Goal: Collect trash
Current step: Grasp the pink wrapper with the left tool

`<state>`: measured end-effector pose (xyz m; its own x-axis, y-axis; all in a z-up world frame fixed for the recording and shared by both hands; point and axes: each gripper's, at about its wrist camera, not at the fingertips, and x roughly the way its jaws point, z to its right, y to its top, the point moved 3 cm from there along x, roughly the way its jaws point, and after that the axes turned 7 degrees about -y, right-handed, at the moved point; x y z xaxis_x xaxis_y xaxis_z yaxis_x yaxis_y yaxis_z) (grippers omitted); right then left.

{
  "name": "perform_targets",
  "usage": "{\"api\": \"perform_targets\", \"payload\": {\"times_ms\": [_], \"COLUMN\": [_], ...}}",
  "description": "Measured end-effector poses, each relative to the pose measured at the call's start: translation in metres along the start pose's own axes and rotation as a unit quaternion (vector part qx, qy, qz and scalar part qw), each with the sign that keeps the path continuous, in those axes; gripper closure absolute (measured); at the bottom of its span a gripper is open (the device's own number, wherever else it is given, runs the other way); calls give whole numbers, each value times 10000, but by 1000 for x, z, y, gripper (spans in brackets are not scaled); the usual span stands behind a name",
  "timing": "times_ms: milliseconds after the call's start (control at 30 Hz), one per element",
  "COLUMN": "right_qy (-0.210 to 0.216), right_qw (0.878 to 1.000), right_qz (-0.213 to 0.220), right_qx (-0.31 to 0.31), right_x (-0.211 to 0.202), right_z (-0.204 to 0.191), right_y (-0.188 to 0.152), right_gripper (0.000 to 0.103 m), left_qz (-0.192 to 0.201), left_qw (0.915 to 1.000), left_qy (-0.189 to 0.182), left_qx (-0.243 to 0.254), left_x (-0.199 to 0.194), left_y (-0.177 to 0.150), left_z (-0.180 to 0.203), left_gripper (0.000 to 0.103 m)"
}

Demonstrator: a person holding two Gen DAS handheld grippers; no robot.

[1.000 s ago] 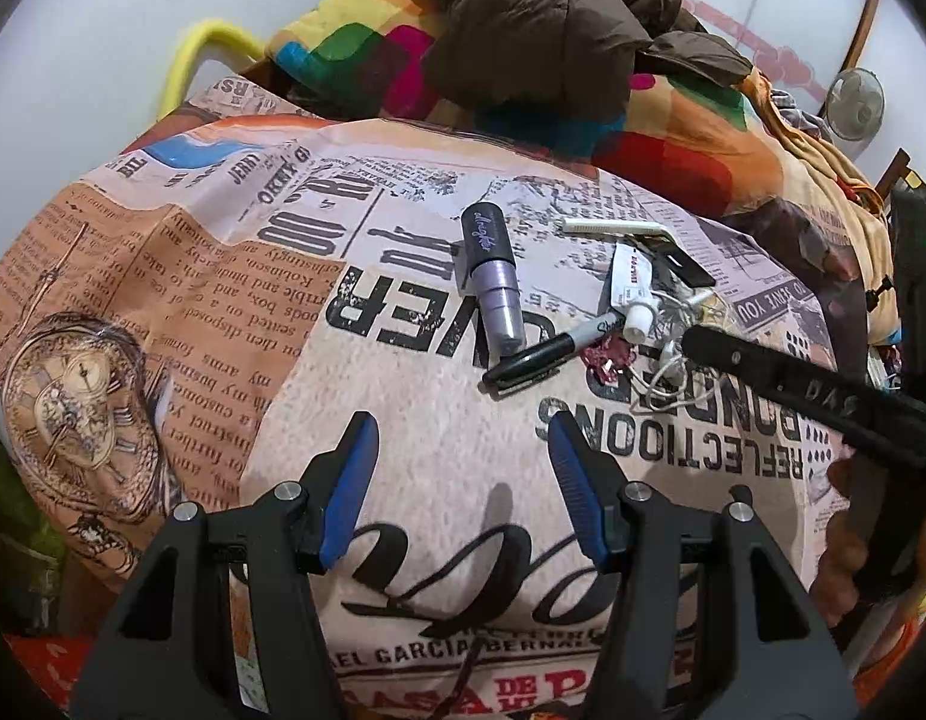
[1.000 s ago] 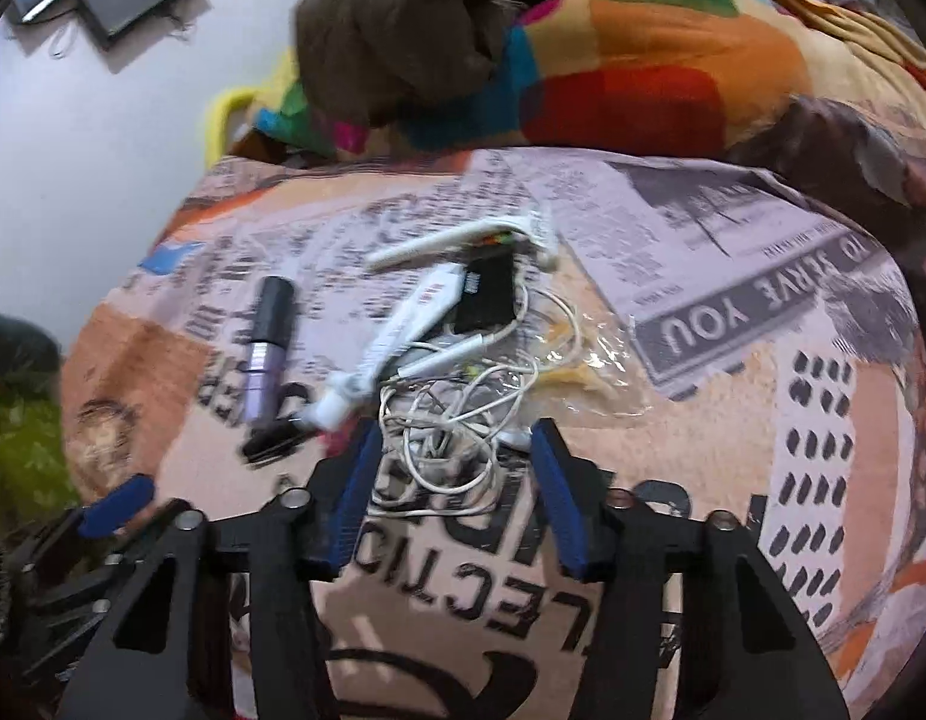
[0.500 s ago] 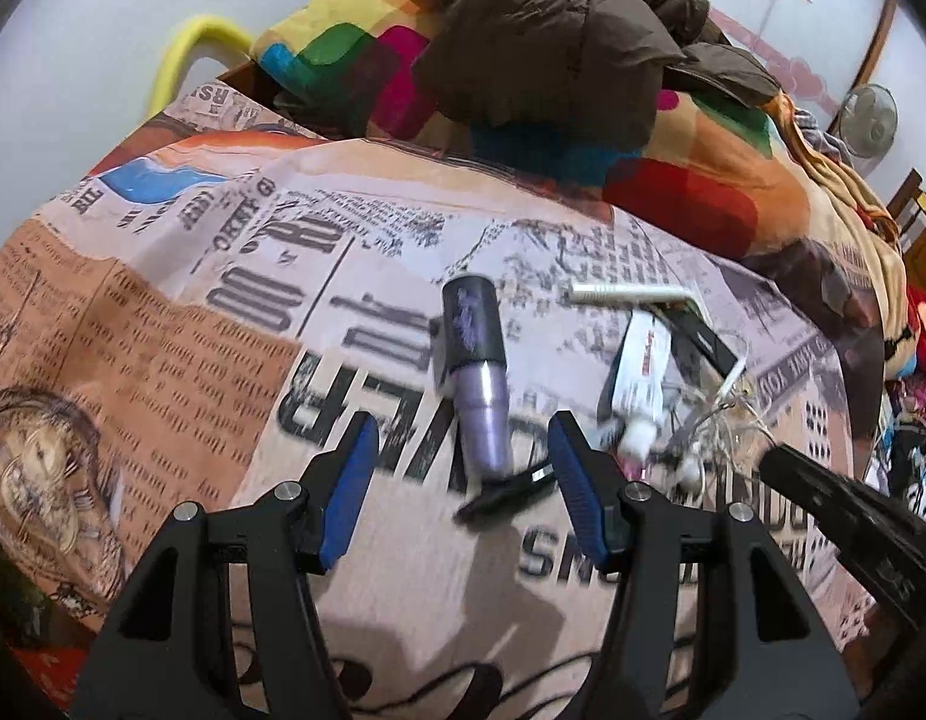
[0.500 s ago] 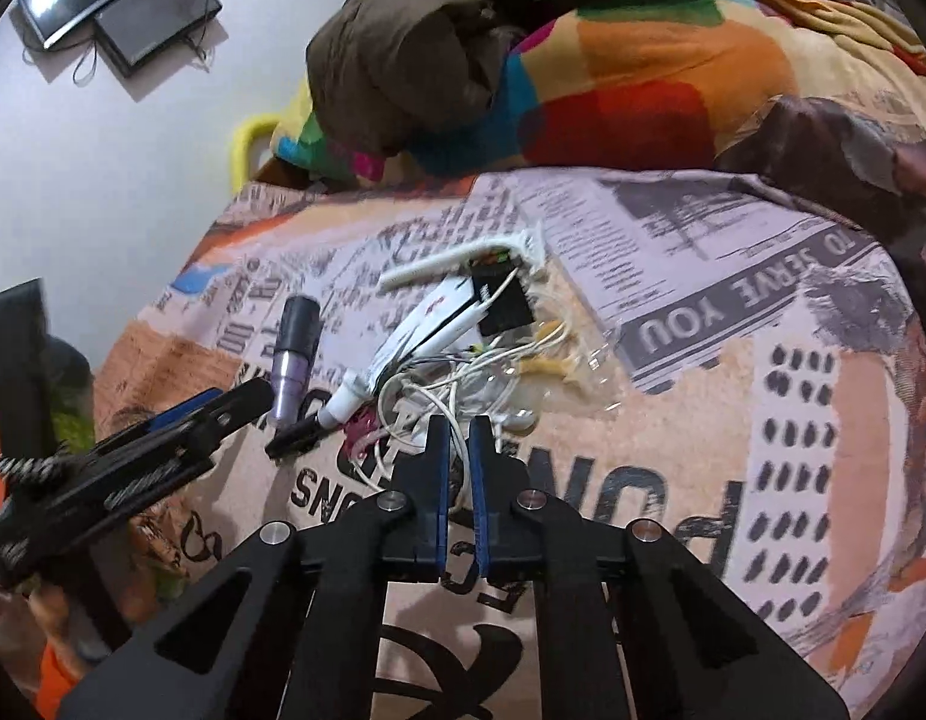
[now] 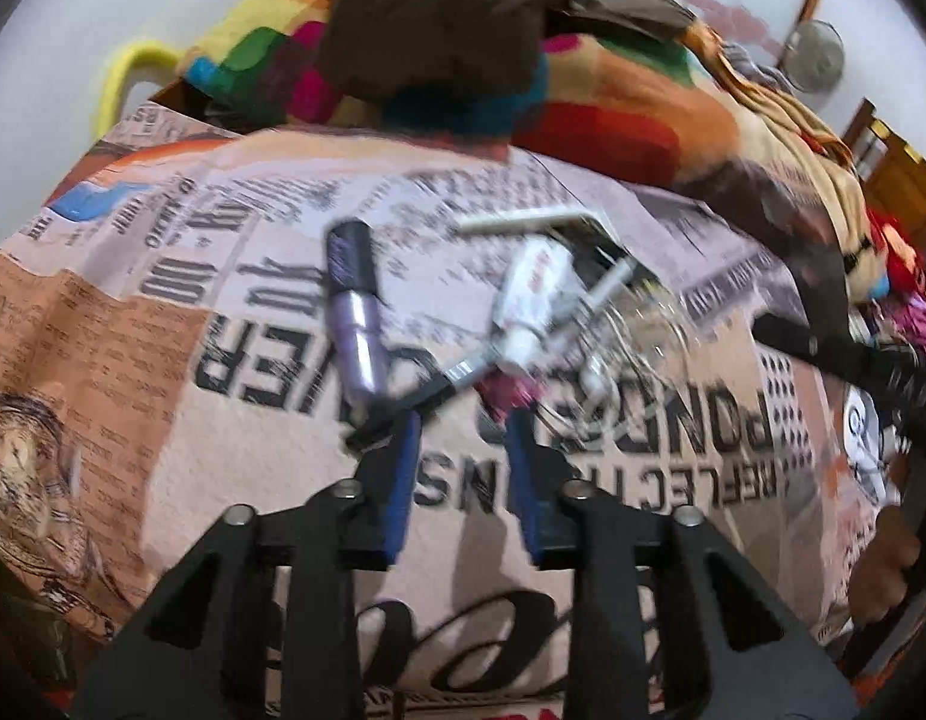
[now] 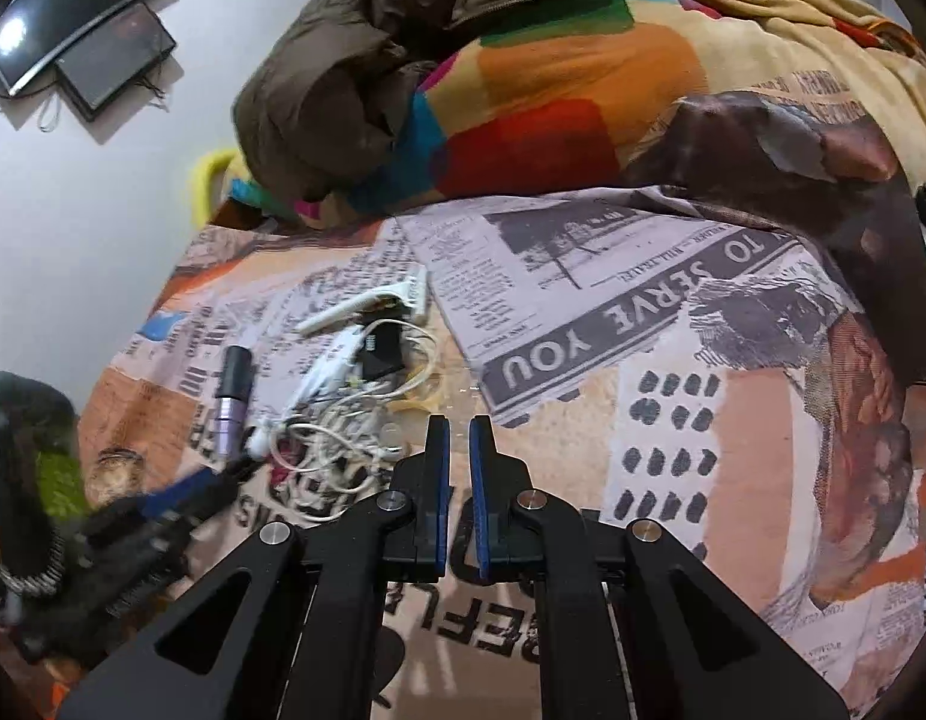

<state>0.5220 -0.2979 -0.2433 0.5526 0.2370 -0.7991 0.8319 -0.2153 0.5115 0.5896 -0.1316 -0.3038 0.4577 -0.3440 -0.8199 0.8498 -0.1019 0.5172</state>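
Your trash lies in a loose cluster on the newspaper-print bedspread (image 6: 673,420) of the bed: a purple-and-black tube (image 5: 355,300), a black marker (image 5: 427,393), a white squeeze tube (image 5: 532,300), a white razor-like stick (image 5: 523,219), a small black card (image 6: 382,351) and a tangle of white earphone cable (image 6: 337,438), all touching or just beside one another.

Your left hand-held gripper (image 5: 463,426) has just been closing; its jaws stand narrowly apart with the marker's end just ahead of the blue pads and nothing pressed between them. Your right hand-held gripper (image 6: 457,429) is together and empty, set off to the right of the cable.

I'd judge everything here light. The marker is stiff, round and smooth, so it may roll or squirt out; take it across the barrel near its middle, not at the tapered end. The purple tube looks equally slick; grip the wider black cap. The squeeze tube is soft and will flatten, so pinch near its rigid cap. The cable is limp and snags its neighbours; catch several loops at once and expect the card to drag along
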Motion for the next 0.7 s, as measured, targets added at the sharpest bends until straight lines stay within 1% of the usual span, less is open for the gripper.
{"api": "perform_targets", "payload": {"times_ms": [33, 67, 100, 133, 167, 233, 400, 467, 567, 633, 700], "right_qy": [89, 189, 211, 181, 113, 54, 49, -43, -73, -57, -140], "right_qw": [10000, 9998, 9998, 9998, 9998, 9997, 9998, 9996, 9994, 9993, 9988], "right_qz": [-22, -25, -2, 40, 96, 122, 66, 76, 106, 104, 105], "right_qx": [-1, -8, -22, -52, -111, -208, -205, -265, -324, -363, -448], "right_x": [1, 1, 0, -1, -2, -2, 2, 3, 3, 3, 5], "right_z": [-1, -3, -5, -7, -9, -12, -9, -10, -11, -13, -16], "right_y": [0, -1, -2, -2, -2, -2, -2, -2, -3, -4, -5], "right_gripper": [90, 80, 74, 63, 58, 57, 57, 57, 57, 57, 57], "left_qz": [-59, -94, -103, -96, -86, -96, -210, -234, -248, -233, -219], "left_qw": [10000, 9999, 9999, 9997, 9995, 9993, 9981, 9978, 9975, 9975, 9976], "left_qy": [-37, -31, -9, 22, 23, 9, 64, 76, 80, 27, -20], "left_qx": [22, 67, 126, 210, 287, 368, 568, 616, 663, 665, 657], "left_x": [4, 7, 9, 11, 13, 17, 29, 32, 34, 35, 37], "left_y": [-2, -2, -2, -1, 1, 5, 15, 17, 18, 18, 20], "left_z": [2, 4, 7, 9, 12, 15, 17, 18, 18, 18, 18], "left_gripper": [79, 80, 80, 80, 80, 79, 78, 76, 72, 69, 67]}}
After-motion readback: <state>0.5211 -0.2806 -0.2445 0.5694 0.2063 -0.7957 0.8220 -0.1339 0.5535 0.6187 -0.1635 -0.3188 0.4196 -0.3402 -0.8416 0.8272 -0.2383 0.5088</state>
